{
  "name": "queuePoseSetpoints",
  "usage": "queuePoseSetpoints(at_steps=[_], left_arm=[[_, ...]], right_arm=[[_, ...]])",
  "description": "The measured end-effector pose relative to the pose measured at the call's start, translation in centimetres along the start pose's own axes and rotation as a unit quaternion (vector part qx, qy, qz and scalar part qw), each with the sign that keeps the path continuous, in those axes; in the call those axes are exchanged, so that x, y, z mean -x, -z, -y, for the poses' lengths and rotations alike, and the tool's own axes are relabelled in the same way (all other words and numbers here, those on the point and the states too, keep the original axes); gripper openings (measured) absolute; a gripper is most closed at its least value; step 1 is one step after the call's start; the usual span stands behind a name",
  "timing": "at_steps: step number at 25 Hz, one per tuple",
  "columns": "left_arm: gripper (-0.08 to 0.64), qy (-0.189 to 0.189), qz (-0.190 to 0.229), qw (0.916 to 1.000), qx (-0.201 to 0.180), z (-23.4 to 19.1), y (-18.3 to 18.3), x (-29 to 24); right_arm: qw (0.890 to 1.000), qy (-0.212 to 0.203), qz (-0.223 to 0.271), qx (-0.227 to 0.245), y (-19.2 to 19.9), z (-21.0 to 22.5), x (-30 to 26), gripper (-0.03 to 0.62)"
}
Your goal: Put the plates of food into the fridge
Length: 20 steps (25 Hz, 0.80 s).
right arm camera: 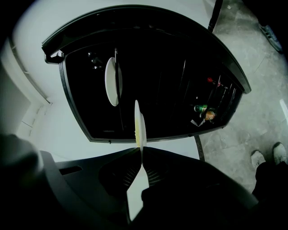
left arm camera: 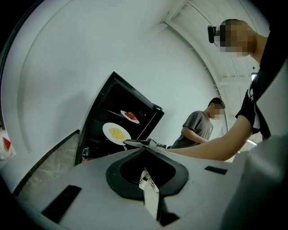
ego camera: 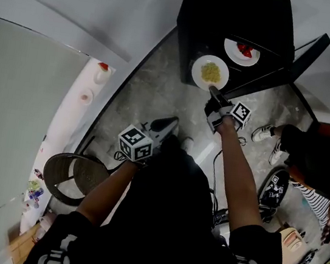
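– Where to find the plate with yellow food?
– In front of the open fridge, pinched at its near rim by the right gripper, jaws closed tight on it. Hard to tell whether already past the door line or just outside.
– And in the right gripper view?
– Seen only edge-on there, as a thin white line rising from between the jaws. Food almost hidden, just a yellow streak.
– Second plate?
– Plate with red food, resting inside the fridge, higher and deeper than the first, apart from it. Support under it lost in the dark.
– Left gripper?
– Low, near the body, well apart from the fridge. Jaws together at the tips, holding nothing.
– Rest of the fridge?
– Interior nearly black. Some bottles at one side of it, labels too small to read. Top of the fridge cut off by the edge of the head view.
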<state>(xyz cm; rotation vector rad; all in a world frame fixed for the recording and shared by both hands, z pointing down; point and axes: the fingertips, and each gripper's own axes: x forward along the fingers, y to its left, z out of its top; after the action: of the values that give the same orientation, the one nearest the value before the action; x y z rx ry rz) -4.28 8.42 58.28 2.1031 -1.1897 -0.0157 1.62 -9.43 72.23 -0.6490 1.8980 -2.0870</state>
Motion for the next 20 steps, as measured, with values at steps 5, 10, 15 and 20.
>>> queuePoseSetpoints(at_steps=[5, 10, 15, 20], left_arm=[[0.021, 0.007, 0.001, 1.0, -0.006, -1.1, -0.3, -1.2], [0.021, -0.016, 0.012, 0.9998, 0.004, -3.6, 0.0, -0.6], [0.021, -0.033, 0.037, 0.9988, 0.007, -5.5, -1.1, -0.1], [0.021, -0.039, 0.028, 0.9987, 0.018, -6.6, 0.3, 0.1]], right_arm=[[1.0, 0.005, 0.001, -0.003, -1.0, 2.8, -2.5, 0.032], [1.0, 0.021, -0.002, 0.003, -1.4, 5.8, -4.0, 0.032], [0.999, 0.02, 0.016, -0.02, -2.4, 7.8, -5.8, 0.032], [0.999, 0.017, 0.026, -0.023, -3.5, 8.9, -8.1, 0.032]])
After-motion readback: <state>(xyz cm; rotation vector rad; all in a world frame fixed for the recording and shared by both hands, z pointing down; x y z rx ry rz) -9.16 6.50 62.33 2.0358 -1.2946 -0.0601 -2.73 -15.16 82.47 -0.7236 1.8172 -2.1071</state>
